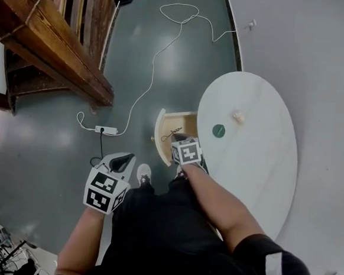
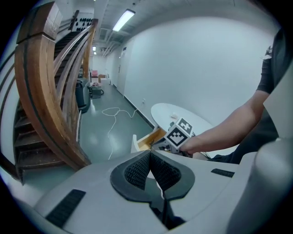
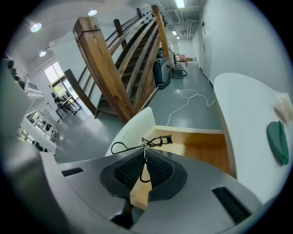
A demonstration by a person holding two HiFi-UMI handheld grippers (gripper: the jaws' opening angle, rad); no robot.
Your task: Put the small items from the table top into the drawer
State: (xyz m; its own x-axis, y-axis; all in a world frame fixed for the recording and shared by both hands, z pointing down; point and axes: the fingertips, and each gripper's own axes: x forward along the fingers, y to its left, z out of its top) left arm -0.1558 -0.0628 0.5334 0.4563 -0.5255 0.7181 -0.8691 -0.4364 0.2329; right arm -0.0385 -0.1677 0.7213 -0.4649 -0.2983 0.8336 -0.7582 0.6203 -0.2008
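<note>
Right gripper (image 3: 144, 157) pinches eyelash curler (image 3: 155, 141) (black wire) over open drawer (image 3: 197, 147).

L gripper (image 2: 149, 153) fingers together, empty; R gripper (image 2: 160, 142) at open drawer (image 2: 149, 138) by white table (image 2: 162, 110).

Both tongs are smooth pale grey shells. The left tongs (image 2: 149, 170) and the right tongs (image 3: 144, 168) each have black ribbed pads (image 2: 137, 170) set in a dark rounded collar, with dark slotted strips (image 2: 64, 208) let into the shell on either side. Each carries a white cube (image 1: 104, 191) printed with black square markers. The person wears a black short sleeve (image 1: 252, 250) with white print near its hem, black trousers (image 1: 153, 221) and a pale shoe (image 1: 143, 173).
</note>
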